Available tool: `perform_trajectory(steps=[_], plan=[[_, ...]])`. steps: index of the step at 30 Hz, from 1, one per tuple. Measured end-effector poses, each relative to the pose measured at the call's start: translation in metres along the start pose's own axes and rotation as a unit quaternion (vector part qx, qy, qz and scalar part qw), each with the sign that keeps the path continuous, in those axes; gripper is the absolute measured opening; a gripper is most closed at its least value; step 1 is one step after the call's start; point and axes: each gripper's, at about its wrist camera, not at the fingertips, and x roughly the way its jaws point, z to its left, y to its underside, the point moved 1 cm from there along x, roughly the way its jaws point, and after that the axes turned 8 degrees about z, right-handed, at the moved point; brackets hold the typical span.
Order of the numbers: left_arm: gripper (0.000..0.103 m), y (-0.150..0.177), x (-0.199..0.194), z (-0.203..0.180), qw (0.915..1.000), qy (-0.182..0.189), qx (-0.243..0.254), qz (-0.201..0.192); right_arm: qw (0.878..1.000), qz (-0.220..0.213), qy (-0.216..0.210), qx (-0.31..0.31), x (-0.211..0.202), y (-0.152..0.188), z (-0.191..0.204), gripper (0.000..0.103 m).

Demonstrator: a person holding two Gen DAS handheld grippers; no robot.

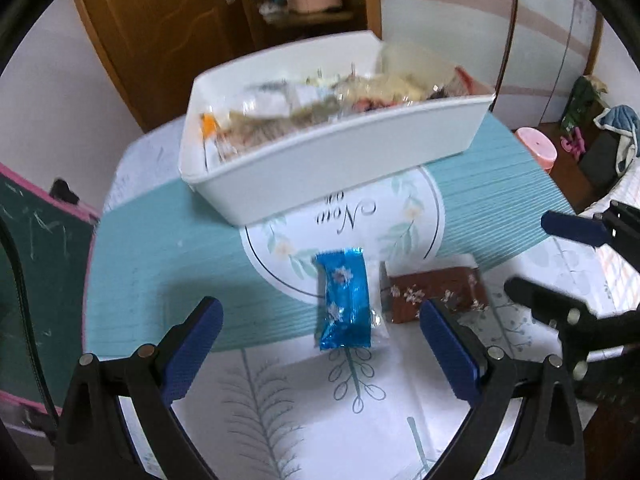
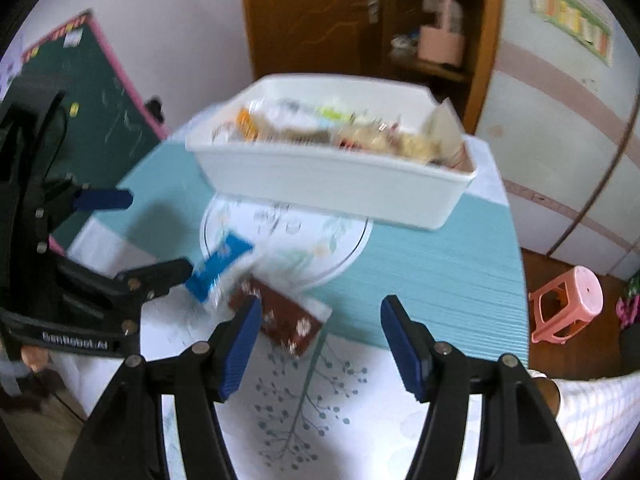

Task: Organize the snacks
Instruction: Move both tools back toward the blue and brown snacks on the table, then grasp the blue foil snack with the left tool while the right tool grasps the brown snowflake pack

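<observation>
The shiny blue foil snack packet is lying on the cloth-covered tabletop, just beside the brown flower-printed snack packet. The white plastic bin behind is holding assorted snacks. Left tool and right tool are both hovering released, grasping nothing.

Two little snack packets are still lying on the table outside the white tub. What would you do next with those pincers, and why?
Probably lower the left gripper onto the blue packet and close on it. Its jaws stand open and empty with that packet lying flat straight ahead between them, while the brown packet lies beside it, nearer the right gripper, also open. The white tub already holds the other snacks.
</observation>
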Motion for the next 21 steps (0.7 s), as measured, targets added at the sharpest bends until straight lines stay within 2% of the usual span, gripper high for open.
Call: perform_trajectory(steps=[6,12,13,18,21], plan=[[0.098,0.003,0.023,0.01,0.9992,0.012,-0.025,0.028,0.995,0.021,0.004,-0.096,0.031,0.006,0.021,0.062],[0.098,0.004,0.038,0.019,0.9977,0.021,-0.044,0.047,0.986,0.044,-0.001,-0.163,0.061,0.001,0.036,0.062],[0.098,0.004,0.04,0.019,0.9975,0.022,-0.046,0.049,0.985,0.05,0.002,-0.165,0.067,-0.001,0.036,0.062],[0.098,0.001,0.046,0.019,0.9969,0.031,-0.05,0.053,0.991,0.059,-0.047,-0.114,0.076,-0.007,0.021,0.063],[0.098,0.0,0.05,0.017,0.9964,0.039,-0.051,0.055,0.993,0.046,-0.037,-0.099,0.072,-0.003,0.017,0.053]])
